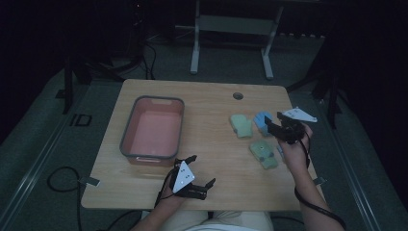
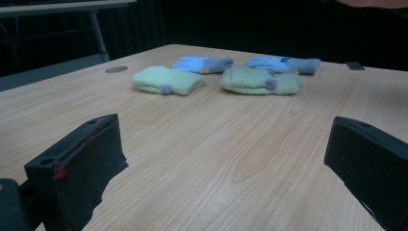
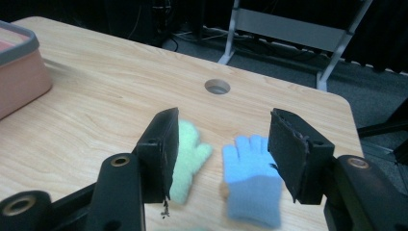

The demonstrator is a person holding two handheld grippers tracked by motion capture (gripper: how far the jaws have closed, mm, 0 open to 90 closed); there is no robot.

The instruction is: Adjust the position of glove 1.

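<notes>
R gripper (image 3: 221, 144) over blue glove (image 3: 252, 185), jaws apart, not gripping.
Glove lies flat at table's (image 1: 207, 101) right side, betw. the jaws; green glove (image 3: 188, 159) just beside, partly behind one jaw. L gripper (image 1: 199, 171) released, at near edge; pink bin (image 1: 153, 127) well apart.

The left gripper (image 1: 193, 169) sits low at the near edge, gripped by the left hand (image 1: 169, 191) that comes up from the bottom of the high view; its two black jaws stand wide apart with nothing between them. The right gripper (image 1: 272, 124) is held out farther forward and to the right, the right hand (image 1: 294, 150) wrapped round its body and the forearm running back to the lower right. Its jaws stand partly apart and, as far as the blurred view tells, press on nothing.
</notes>
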